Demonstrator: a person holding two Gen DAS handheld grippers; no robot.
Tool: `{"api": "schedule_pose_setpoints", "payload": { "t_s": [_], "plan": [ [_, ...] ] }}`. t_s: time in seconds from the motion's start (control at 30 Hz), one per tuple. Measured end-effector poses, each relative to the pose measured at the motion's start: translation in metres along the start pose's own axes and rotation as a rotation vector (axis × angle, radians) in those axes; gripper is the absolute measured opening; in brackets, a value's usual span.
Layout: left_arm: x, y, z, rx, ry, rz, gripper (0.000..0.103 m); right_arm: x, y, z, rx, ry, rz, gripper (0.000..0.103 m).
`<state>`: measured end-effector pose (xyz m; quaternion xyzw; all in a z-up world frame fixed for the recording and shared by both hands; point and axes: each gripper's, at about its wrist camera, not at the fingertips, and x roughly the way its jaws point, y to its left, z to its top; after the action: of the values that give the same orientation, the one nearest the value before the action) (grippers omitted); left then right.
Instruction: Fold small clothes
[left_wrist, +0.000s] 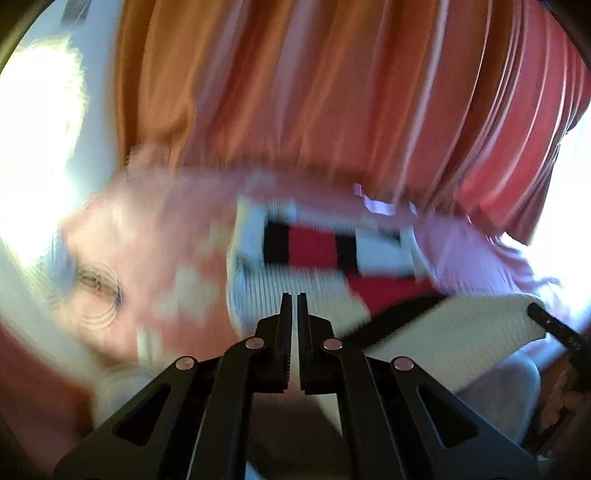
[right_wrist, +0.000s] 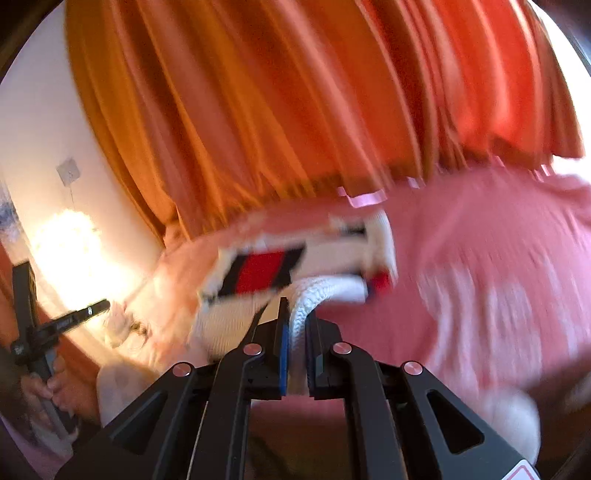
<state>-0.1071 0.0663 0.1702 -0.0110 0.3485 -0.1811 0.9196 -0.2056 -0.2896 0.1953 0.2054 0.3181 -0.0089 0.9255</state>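
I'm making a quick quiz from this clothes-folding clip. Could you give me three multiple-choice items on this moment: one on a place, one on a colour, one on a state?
1. Where does the white knitted garment lie?
A. on a pink bedspread
B. on a wooden floor
C. in a basket

2. What colour are the curtains behind the bed?
A. blue
B. orange
C. green

3. How does the right gripper stand?
A. wide open and empty
B. out of view
C. shut on a fold of the white garment

Answers:
1 A: the garment's far part rests on the pink bedspread.
2 B: orange pleats fill the top of both views.
3 C: white ribbed cloth is pinched between the fingers in the right wrist view.
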Motion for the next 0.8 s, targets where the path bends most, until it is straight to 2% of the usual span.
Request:
{"api": "schedule_pose_setpoints", "payload": {
  "t_s": [0.07, 0.17, 0.2, 0.27, 0.3, 0.33, 0.37, 0.47, 0.53, 0.57, 0.6, 0.63, 0.7, 0.73, 0.8],
  "plan": [
    [0.035, -0.001, 0.031, -0.002, -0.003, 0.031, 0.002, 0.044, -0.005, 0.028, -0.040, -0.014, -0.054, 0.006],
    [0.076, 0.001, 0.040, -0.052, 0.093, -0.016, 0.003, 0.091, -0.026, 0.041, 0.054, 0.044, -0.046, 0.006],
    [0.085, 0.000, 0.027, -0.058, 0.144, -0.062, 0.004, 0.095, -0.030, 0.039, 0.073, 0.054, -0.035, 0.006],
    [0.096, 0.001, -0.003, -0.077, 0.216, -0.080, 0.014, 0.096, -0.029, 0.026, 0.052, 0.071, -0.060, 0.006],
    [0.106, 0.001, -0.025, -0.103, 0.275, -0.094, 0.029, 0.094, -0.028, 0.021, 0.045, 0.078, -0.067, 0.006],
    [0.115, 0.001, -0.046, -0.131, 0.334, -0.112, 0.038, 0.092, -0.029, 0.014, 0.045, 0.088, -0.074, 0.006],
    [0.129, 0.000, -0.073, -0.175, 0.422, -0.135, 0.038, 0.090, -0.030, 0.006, 0.054, 0.103, -0.078, 0.006],
    [0.149, -0.013, -0.117, -0.260, 0.551, -0.199, 0.037, 0.085, -0.028, -0.013, 0.046, 0.128, -0.108, 0.006],
    [0.154, -0.026, -0.124, -0.291, 0.558, -0.239, 0.039, 0.083, -0.028, -0.021, 0.053, 0.138, -0.109, 0.007],
    [0.155, -0.036, -0.123, -0.290, 0.547, -0.259, 0.043, 0.081, -0.030, -0.024, 0.061, 0.147, -0.105, 0.007],
    [0.157, -0.047, -0.121, -0.275, 0.534, -0.264, 0.060, 0.080, -0.030, -0.026, 0.064, 0.149, -0.106, 0.007],
    [0.159, -0.056, -0.119, -0.269, 0.515, -0.245, 0.070, 0.078, -0.031, -0.028, 0.068, 0.147, -0.106, 0.007],
    [0.164, -0.068, -0.119, -0.259, 0.498, -0.212, 0.081, 0.078, -0.031, -0.030, 0.073, 0.147, -0.103, 0.007],
    [0.171, -0.072, -0.122, -0.257, 0.507, -0.192, 0.084, 0.077, -0.032, -0.030, 0.076, 0.147, -0.100, 0.007],
    [0.189, -0.077, -0.133, -0.291, 0.574, -0.149, 0.083, 0.077, -0.031, -0.032, 0.073, 0.146, -0.096, 0.007]
  ]
}}
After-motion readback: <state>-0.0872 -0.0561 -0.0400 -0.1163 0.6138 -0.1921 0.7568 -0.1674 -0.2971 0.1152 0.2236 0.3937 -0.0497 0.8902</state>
